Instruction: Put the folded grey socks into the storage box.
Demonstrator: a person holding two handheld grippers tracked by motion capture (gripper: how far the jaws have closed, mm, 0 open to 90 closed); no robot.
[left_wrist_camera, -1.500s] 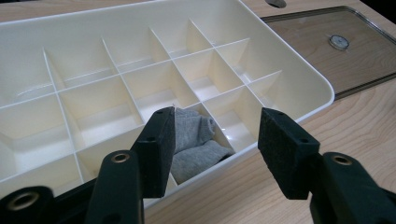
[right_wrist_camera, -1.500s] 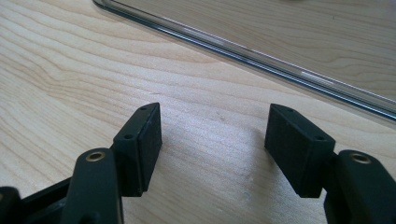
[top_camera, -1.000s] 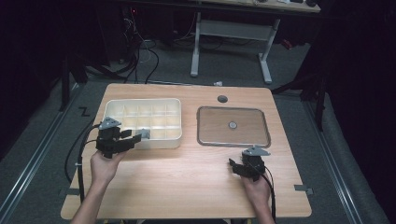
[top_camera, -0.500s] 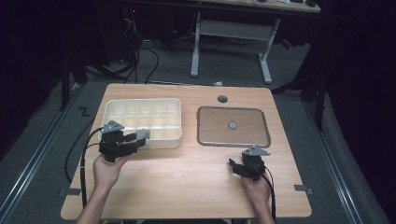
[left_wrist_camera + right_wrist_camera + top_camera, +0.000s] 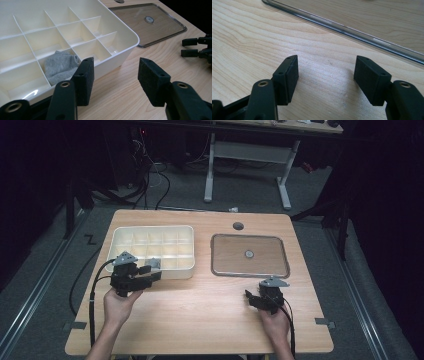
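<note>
Grey sock in organizer tray compartment, just beyond open left tool.

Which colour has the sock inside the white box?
Grey; the sock shows best in the left gripper view.

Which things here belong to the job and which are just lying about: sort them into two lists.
In the job:
grey sock in a front compartment
white divided box
left gripper, jaws open, empty

Lying about:
clear lid flat on the table
right gripper, open, idle
table grommet
</note>
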